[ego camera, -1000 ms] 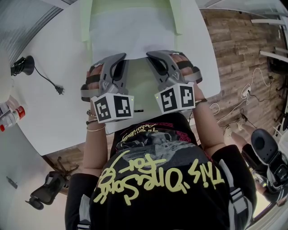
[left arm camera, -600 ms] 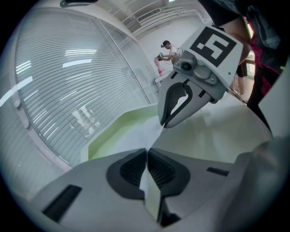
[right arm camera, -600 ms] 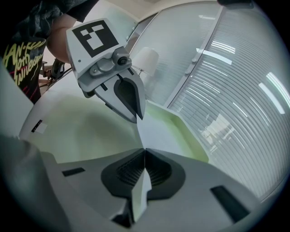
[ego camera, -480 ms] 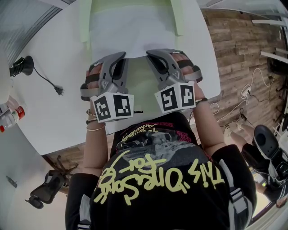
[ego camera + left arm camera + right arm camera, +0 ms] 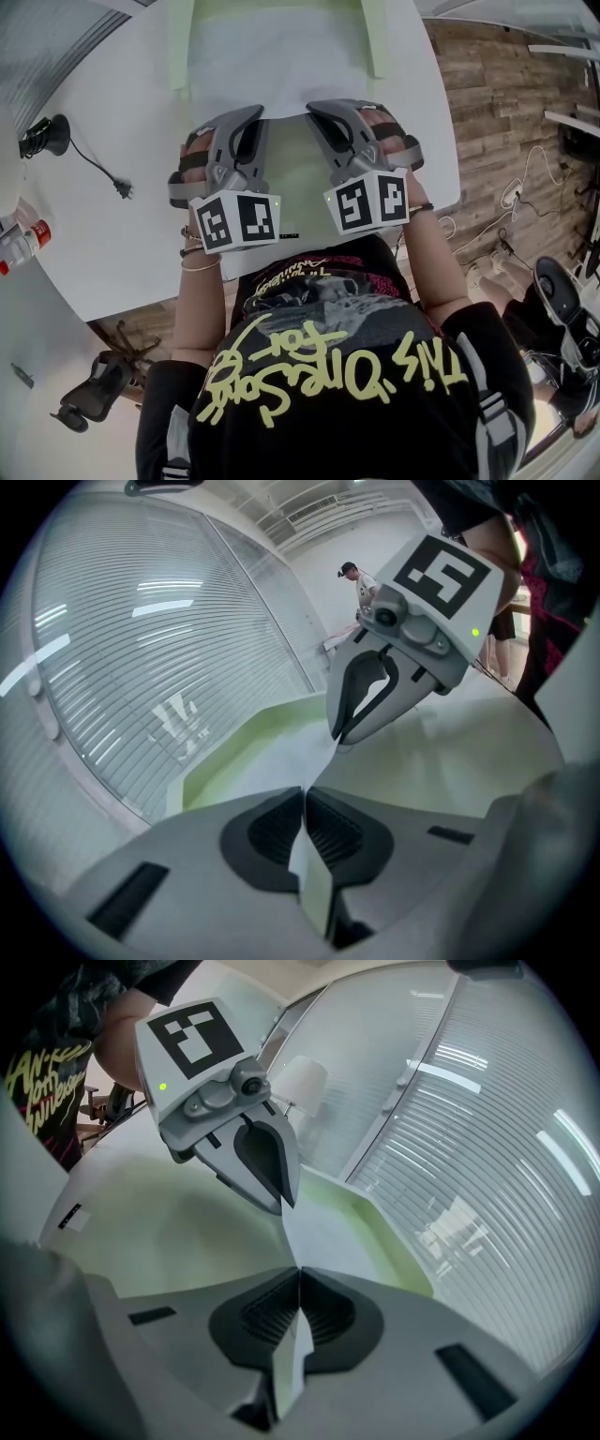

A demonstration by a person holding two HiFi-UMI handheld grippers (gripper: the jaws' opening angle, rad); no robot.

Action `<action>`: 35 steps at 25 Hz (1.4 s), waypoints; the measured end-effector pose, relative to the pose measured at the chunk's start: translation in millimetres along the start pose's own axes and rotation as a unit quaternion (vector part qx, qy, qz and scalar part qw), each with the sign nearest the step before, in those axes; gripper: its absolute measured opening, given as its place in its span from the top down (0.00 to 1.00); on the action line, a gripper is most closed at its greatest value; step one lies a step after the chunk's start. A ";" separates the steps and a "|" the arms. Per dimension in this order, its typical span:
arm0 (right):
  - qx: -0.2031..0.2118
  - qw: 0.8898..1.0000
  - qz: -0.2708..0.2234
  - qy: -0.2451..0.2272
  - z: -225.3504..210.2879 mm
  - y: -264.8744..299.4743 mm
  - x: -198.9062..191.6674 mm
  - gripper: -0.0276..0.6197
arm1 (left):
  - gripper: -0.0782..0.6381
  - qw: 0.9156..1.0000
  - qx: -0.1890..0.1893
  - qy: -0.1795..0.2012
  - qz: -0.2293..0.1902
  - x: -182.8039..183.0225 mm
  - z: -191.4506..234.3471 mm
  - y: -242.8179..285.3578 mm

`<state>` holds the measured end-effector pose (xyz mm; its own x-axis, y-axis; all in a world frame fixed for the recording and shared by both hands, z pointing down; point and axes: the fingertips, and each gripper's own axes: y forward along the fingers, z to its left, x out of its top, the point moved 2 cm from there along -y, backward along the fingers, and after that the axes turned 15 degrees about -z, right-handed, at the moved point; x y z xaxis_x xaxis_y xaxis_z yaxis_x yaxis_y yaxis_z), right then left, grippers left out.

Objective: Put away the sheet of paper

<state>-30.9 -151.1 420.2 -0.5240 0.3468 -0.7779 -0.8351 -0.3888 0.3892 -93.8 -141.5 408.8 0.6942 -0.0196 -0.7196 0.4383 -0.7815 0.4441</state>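
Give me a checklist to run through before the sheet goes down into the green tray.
1. Left gripper jaws shut on the sheet of paper: ok.
2. Right gripper jaws shut on the same near edge: ok.
3. Edge between the two grippers untorn: ok, it runs straight from one to the other.
4. Sheet lined up between the side walls of the light green tray: ok in the head view.
5. Far edge of the sheet seated in the tray: cannot tell, it runs out of the picture.
6. Black cable on the white table away from the tray: ok, it lies off to the left.
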 end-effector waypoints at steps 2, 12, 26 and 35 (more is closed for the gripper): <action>-0.001 1.000 -0.001 0.000 -0.8 0.8 0.2 0.95 | 0.87 1.000 0.002 0.000 0.001 -0.6 0.9 0.4; -0.002 1.000 -0.004 0.002 -6.1 6.9 -0.6 0.95 | 0.87 1.000 0.008 -0.002 0.003 -4.0 8.1 4.7; -0.009 1.000 -0.007 0.002 -13.8 9.3 -2.3 0.95 | 0.87 1.000 0.010 0.003 0.005 -4.0 13.7 10.7; -0.013 1.000 -0.012 0.001 -18.6 12.2 -1.3 0.95 | 0.87 1.000 0.018 0.001 0.008 -5.0 18.6 12.5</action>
<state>-37.3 -172.2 416.7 -0.5034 0.3552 -0.7877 -0.8429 -0.4025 0.3572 -102.4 -162.8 408.0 0.7017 -0.0318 -0.7117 0.4057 -0.8034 0.4359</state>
